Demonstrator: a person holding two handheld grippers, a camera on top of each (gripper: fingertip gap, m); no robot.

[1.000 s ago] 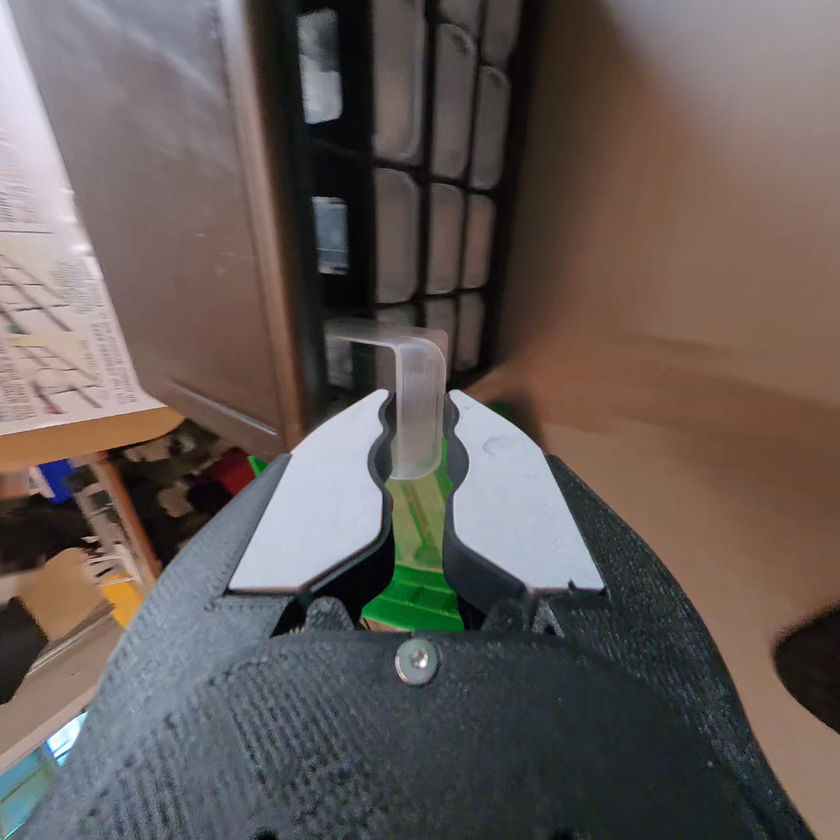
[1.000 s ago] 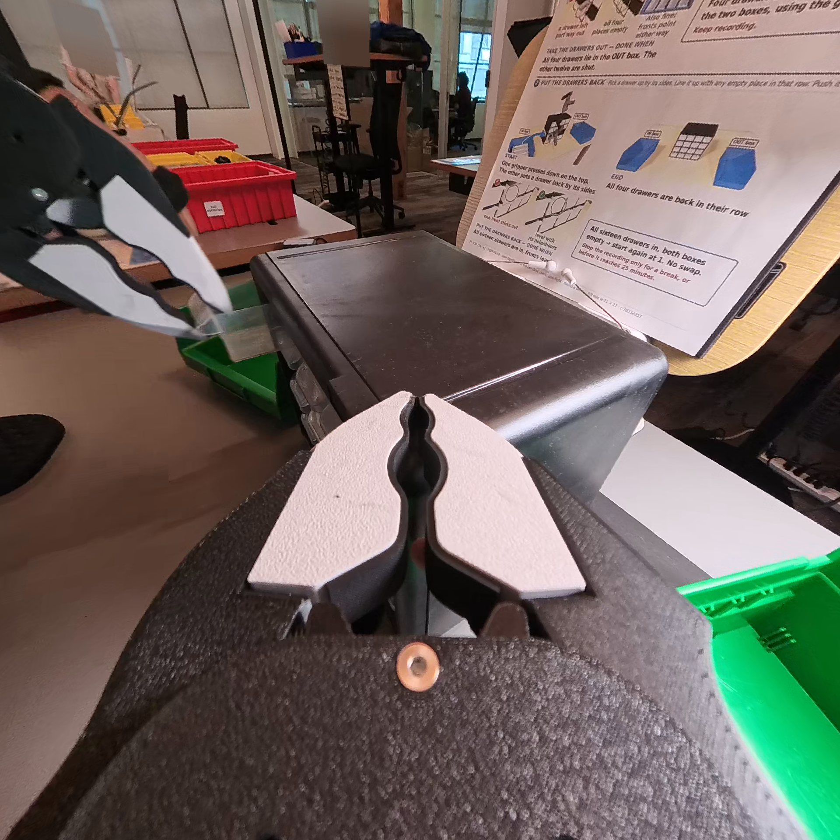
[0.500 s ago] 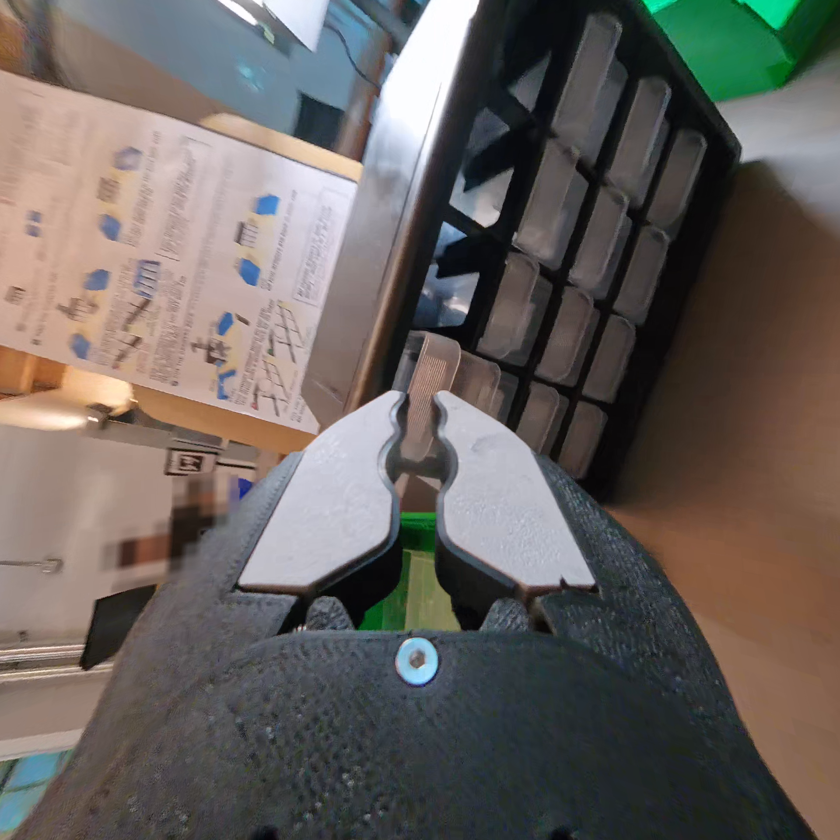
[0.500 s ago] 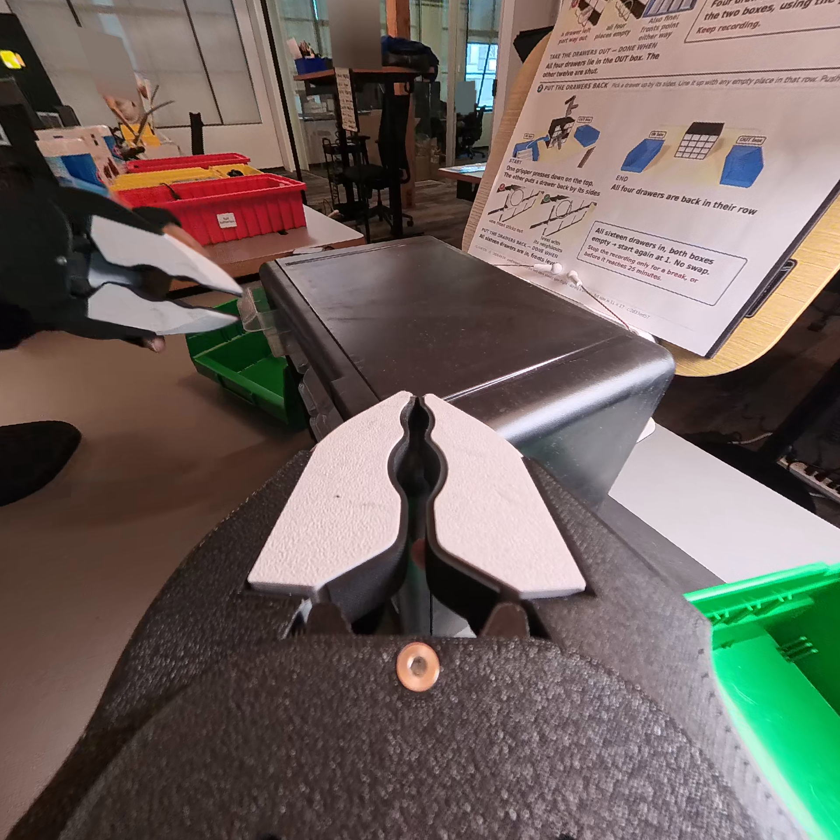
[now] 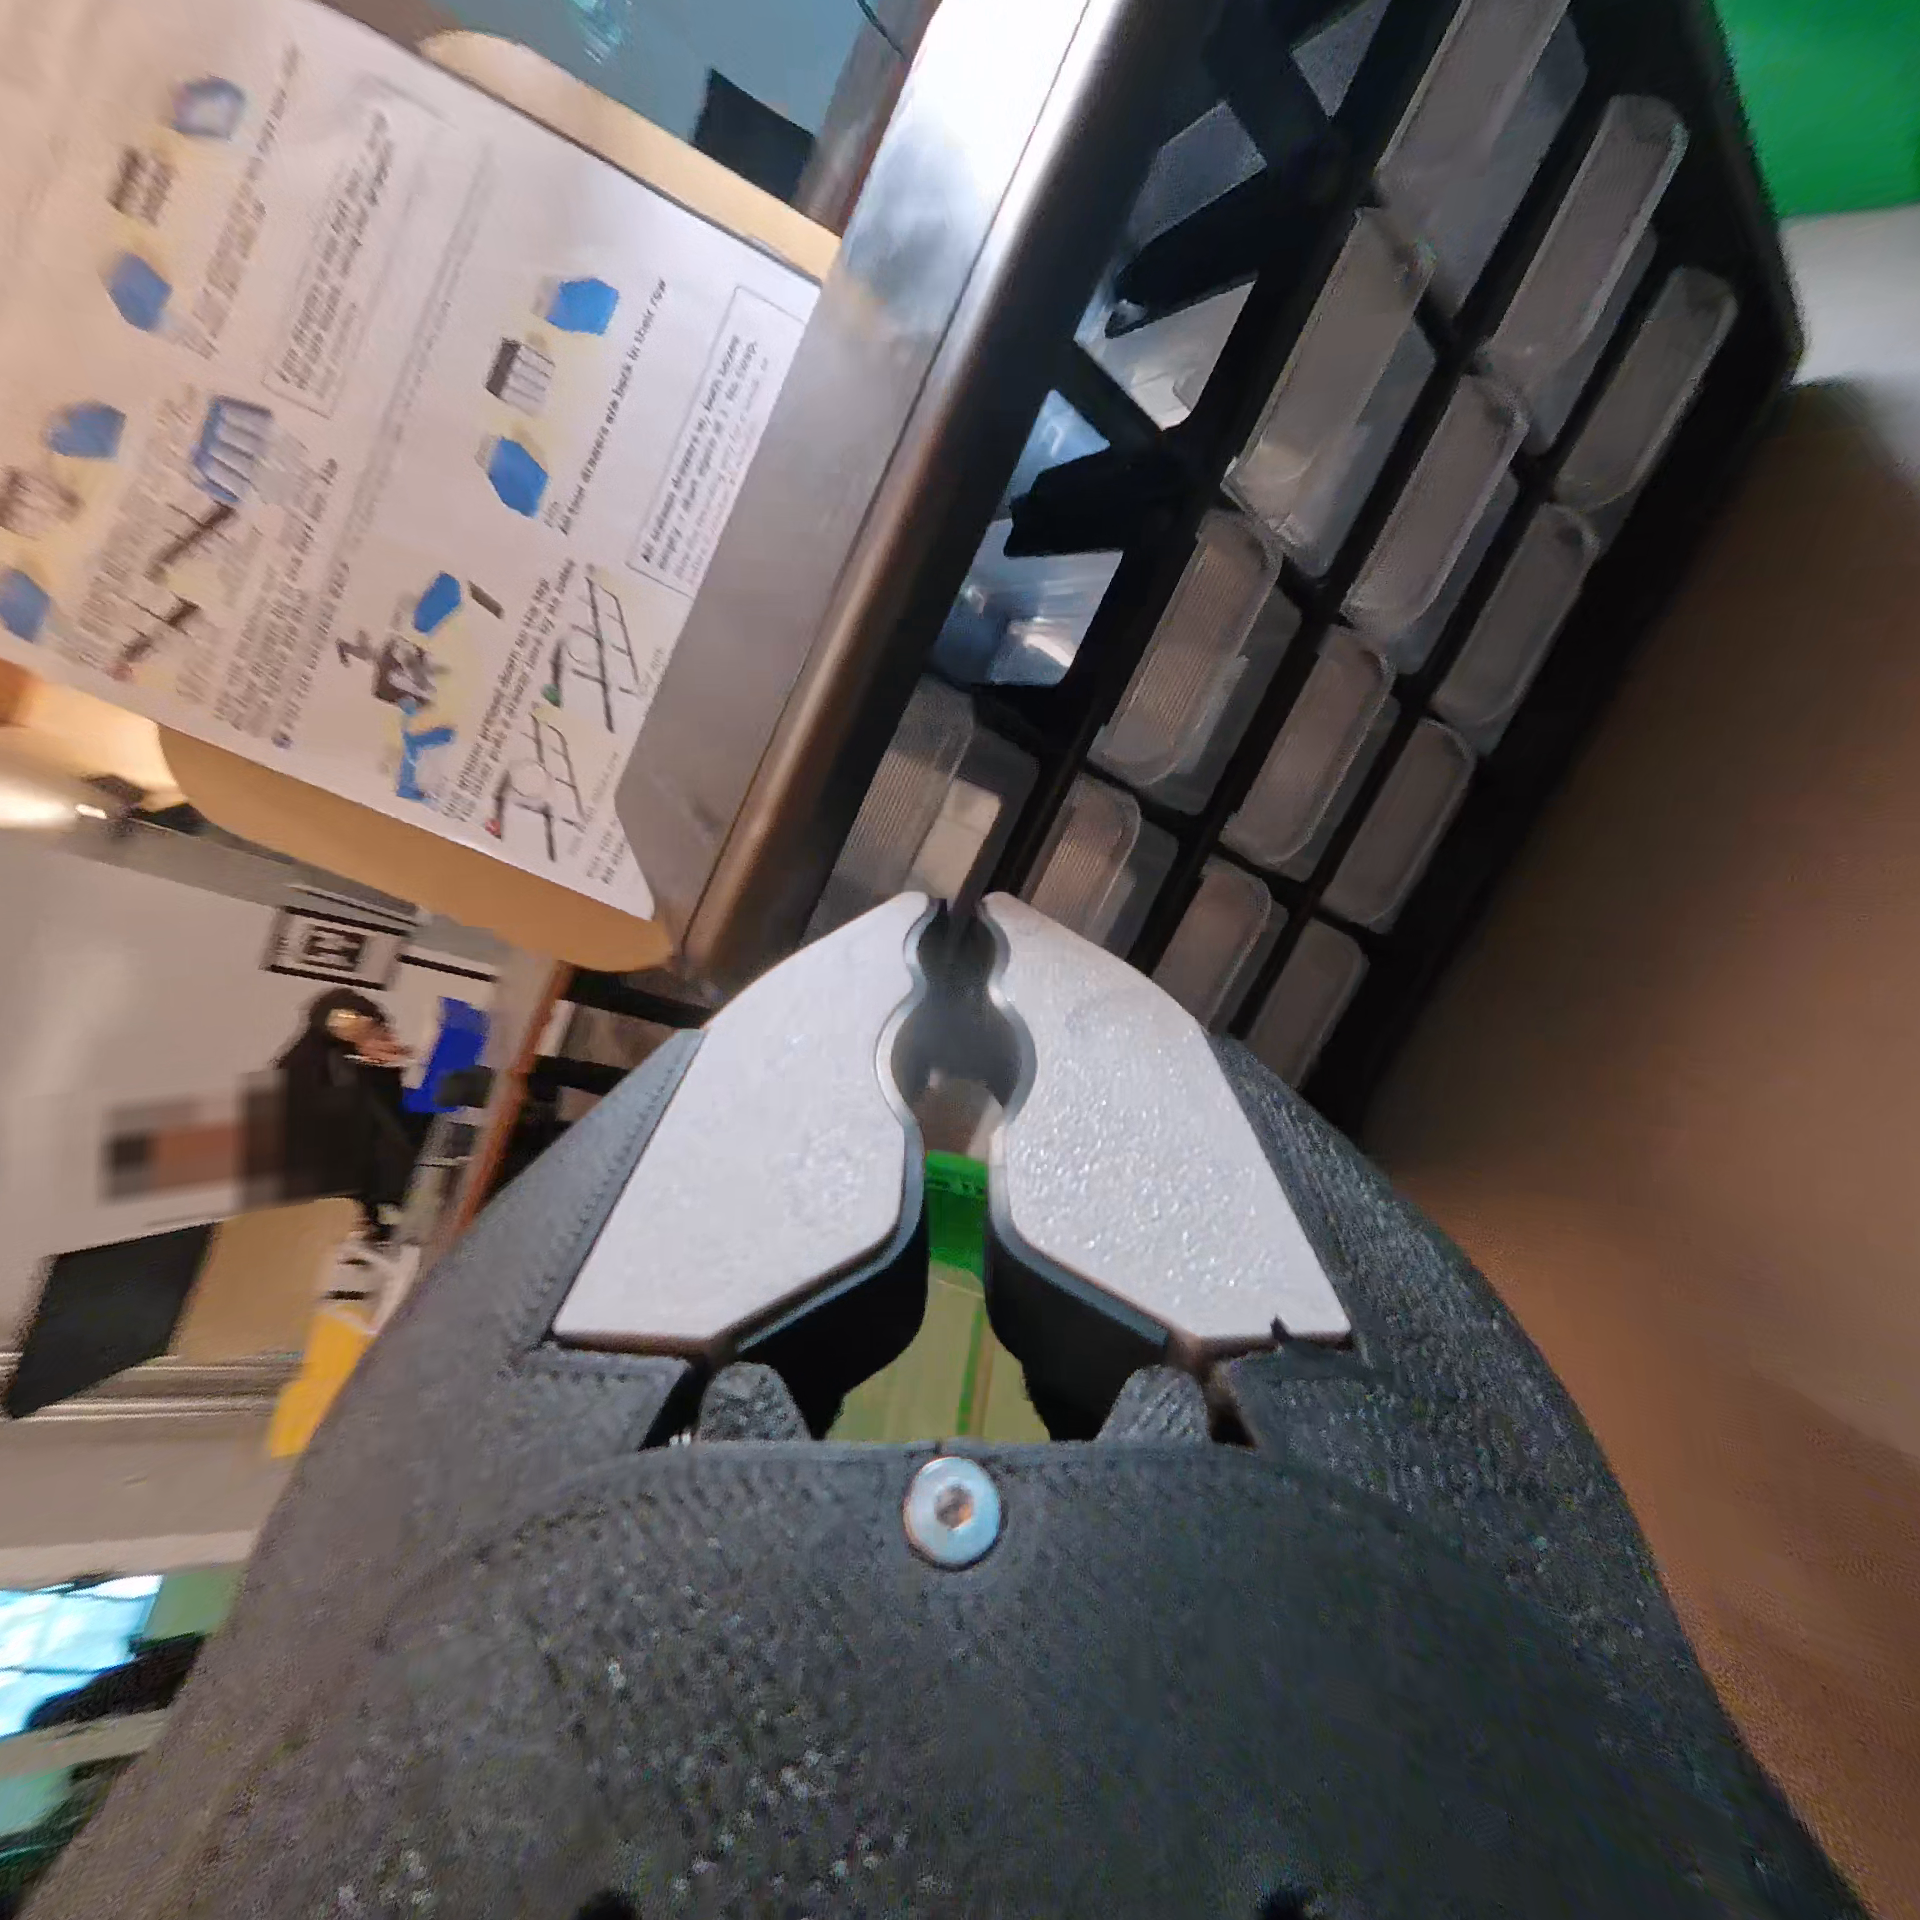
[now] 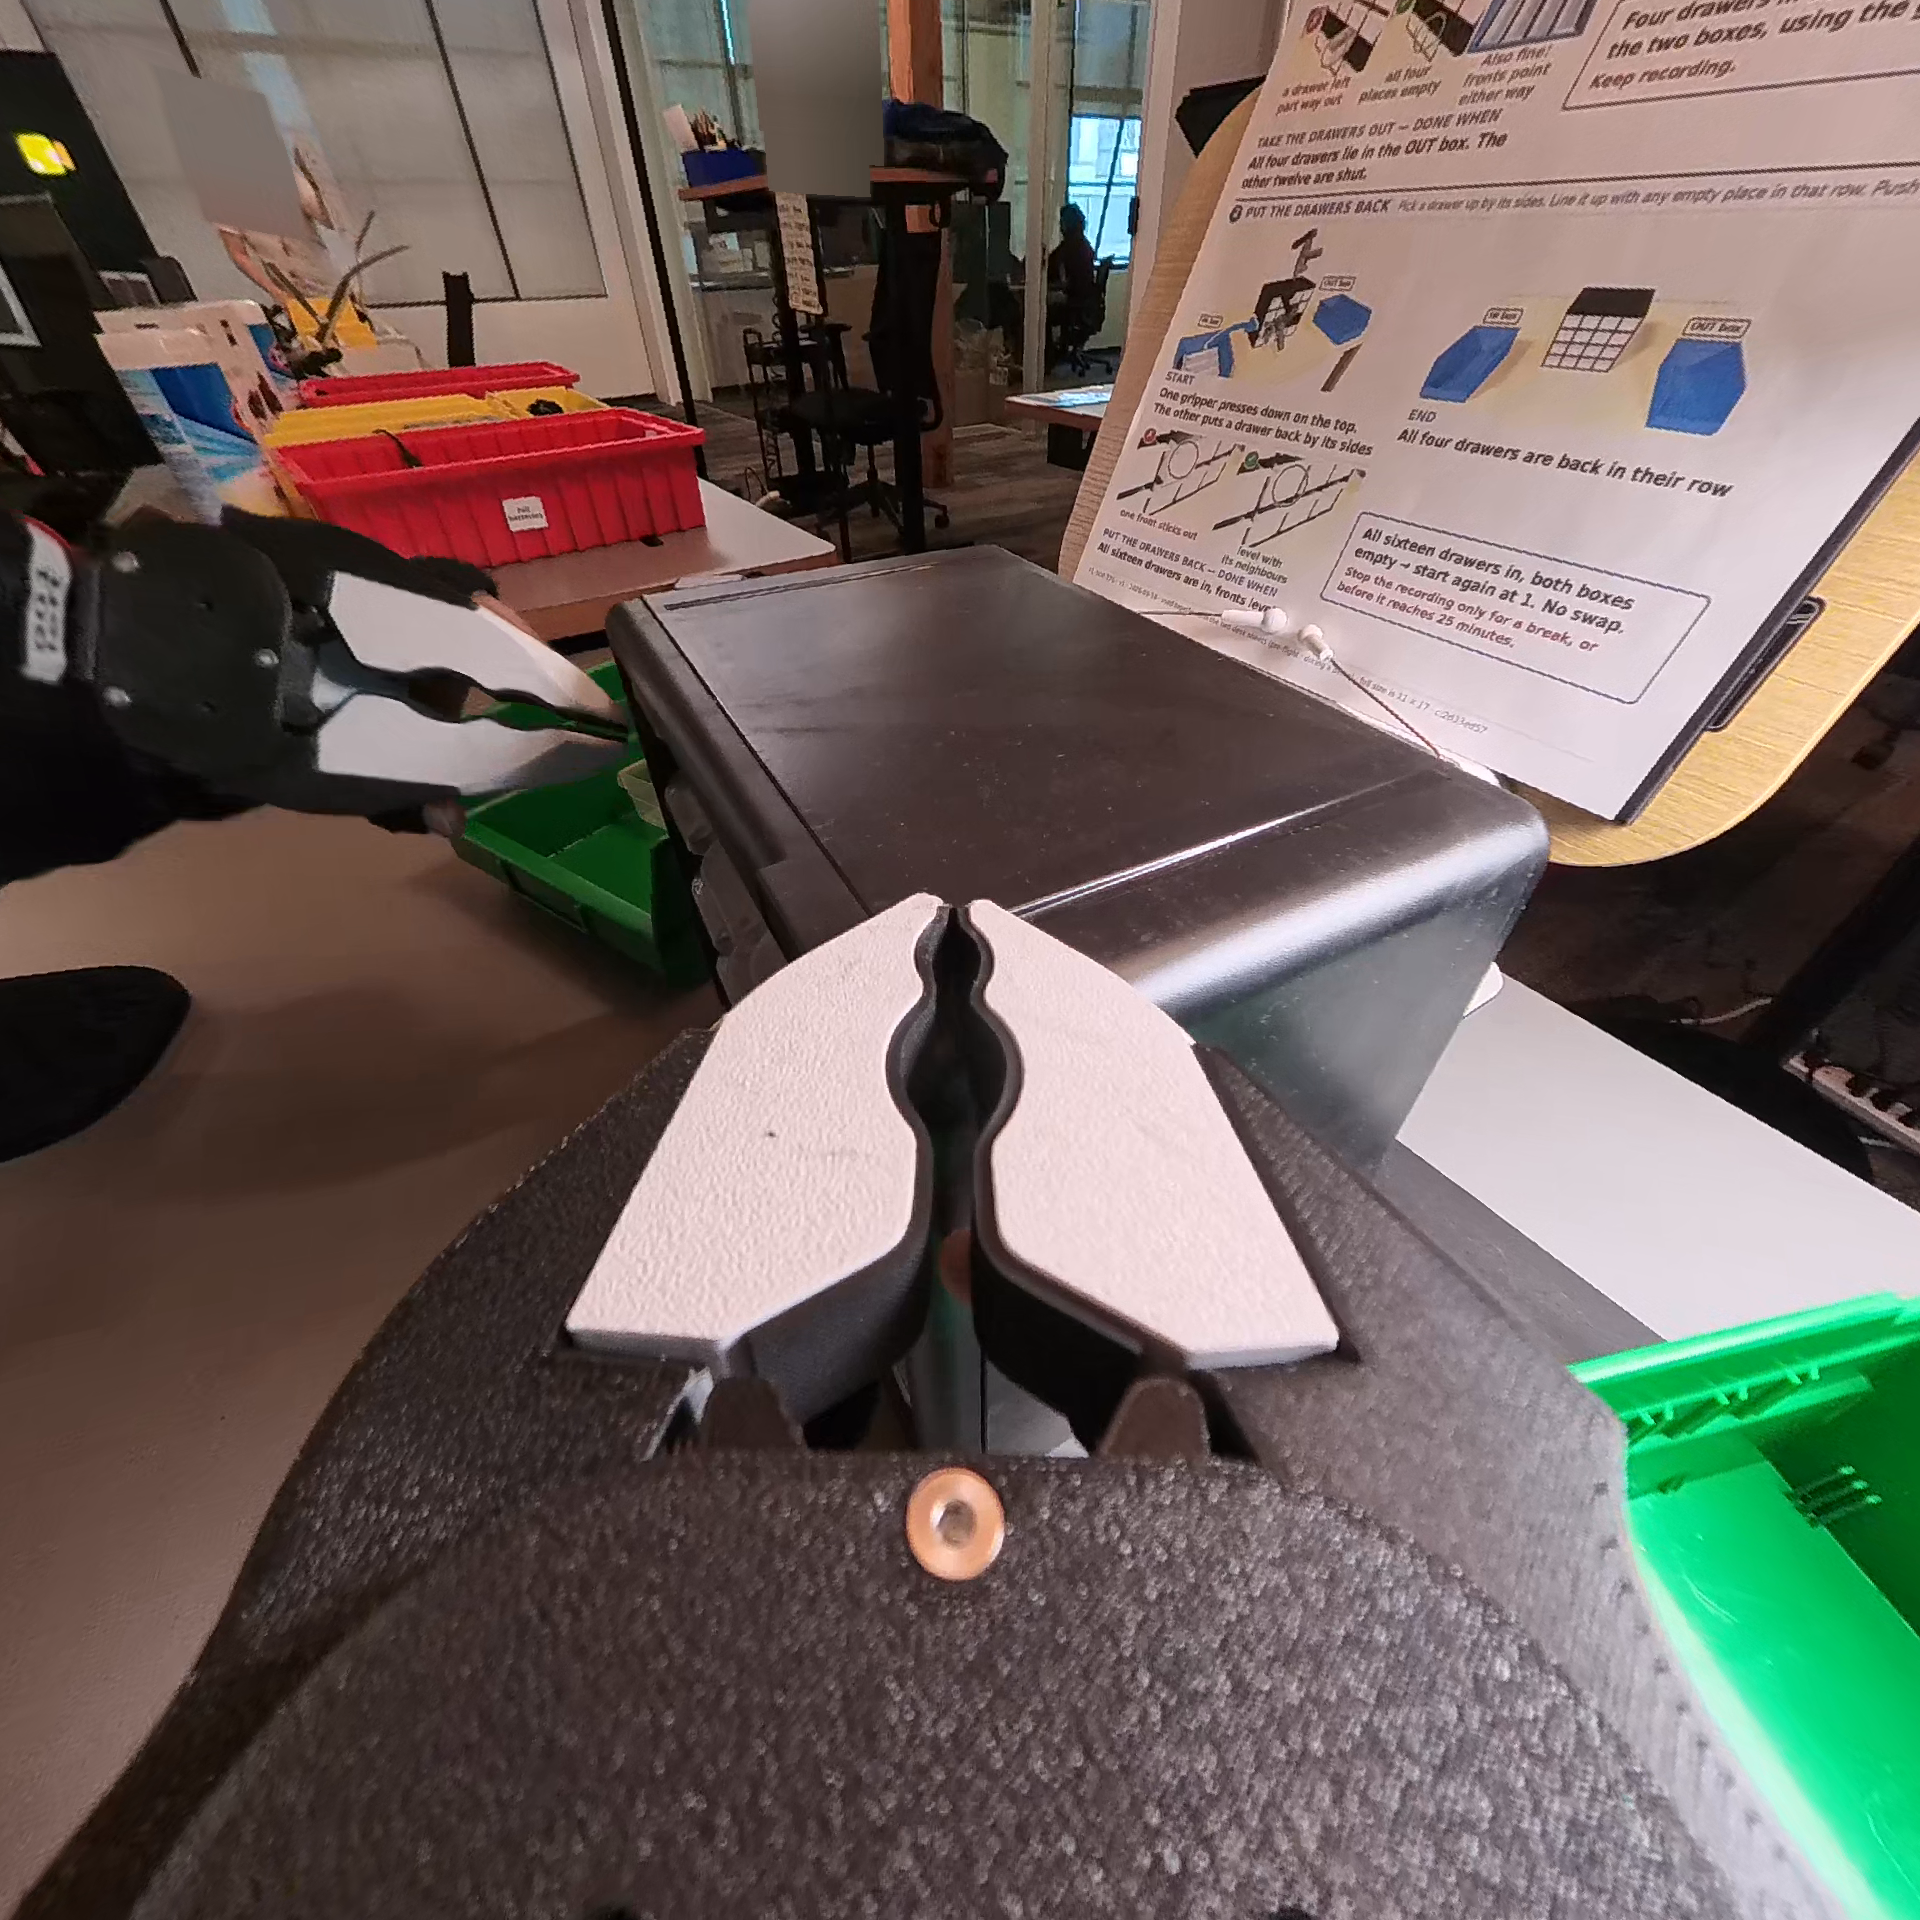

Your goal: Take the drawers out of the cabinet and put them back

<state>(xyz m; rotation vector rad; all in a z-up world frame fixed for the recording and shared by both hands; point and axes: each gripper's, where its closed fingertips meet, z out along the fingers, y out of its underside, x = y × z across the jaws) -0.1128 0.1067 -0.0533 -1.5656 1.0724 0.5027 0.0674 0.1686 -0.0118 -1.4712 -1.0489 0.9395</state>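
The black cabinet (image 5: 1174,468) shows its grid of clear drawers in the left wrist view, which is rolled to one side. Its top row has three empty slots and one clear drawer (image 5: 909,800) in the nearest slot, sticking out a little. My left gripper (image 5: 961,914) is shut, its tips against the cabinet front beside that drawer. I see nothing between the fingers. In the right wrist view the left gripper (image 6: 613,727) is at the cabinet's (image 6: 1039,748) top front corner. My right gripper (image 6: 951,914) is shut and empty, on the cabinet's top at its near end.
A green bin (image 6: 582,862) sits on the brown table (image 6: 312,1143) beside the cabinet's far end, another green bin (image 6: 1787,1507) at its near end. An instruction poster (image 6: 1507,364) leans behind the cabinet. Red trays (image 6: 499,478) stand on a farther table.
The left gripper rolled, carried the clear drawer to the cabinet's top row, and its fingers closed further. The drawer now sits in the end slot. The right gripper stayed put.
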